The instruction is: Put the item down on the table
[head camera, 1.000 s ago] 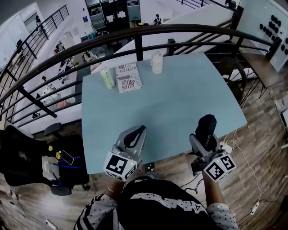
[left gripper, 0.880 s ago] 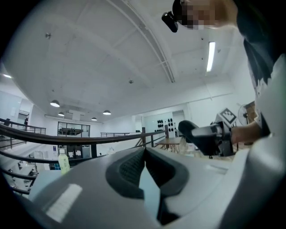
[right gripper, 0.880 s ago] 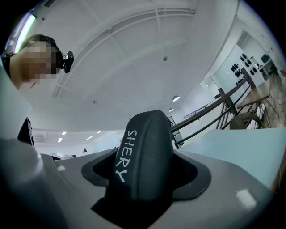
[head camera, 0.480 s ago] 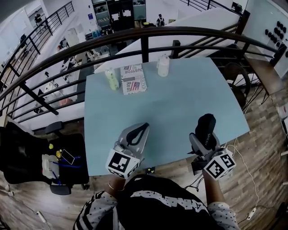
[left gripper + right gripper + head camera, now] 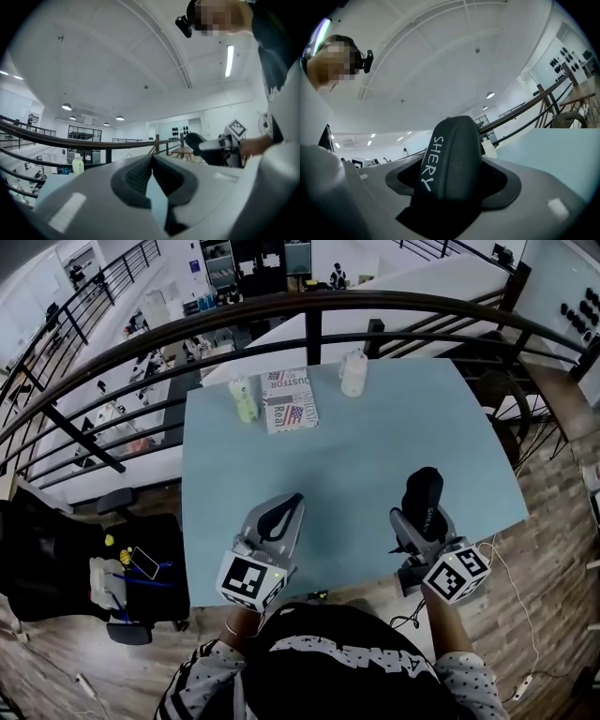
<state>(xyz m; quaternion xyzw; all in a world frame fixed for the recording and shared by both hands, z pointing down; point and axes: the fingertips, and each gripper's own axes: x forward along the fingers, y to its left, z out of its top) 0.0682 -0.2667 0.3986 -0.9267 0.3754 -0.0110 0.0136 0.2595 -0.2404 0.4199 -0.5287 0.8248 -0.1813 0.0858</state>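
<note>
Left gripper (image 5: 284, 512): my jaws were pressed together, empty, over the near edge of the table (image 5: 366, 451).
Right gripper (image 5: 422, 512): I clamped one black item (image 5: 424, 488) there too.
Far edge: two bottles (image 5: 245, 399) (image 5: 353, 373), one box (image 5: 290, 400).

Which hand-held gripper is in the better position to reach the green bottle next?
Left, probably. The left hand-held gripper is on the same side of the table as the green bottle, jaws together and empty; the right hand-held gripper is farther across.
</note>
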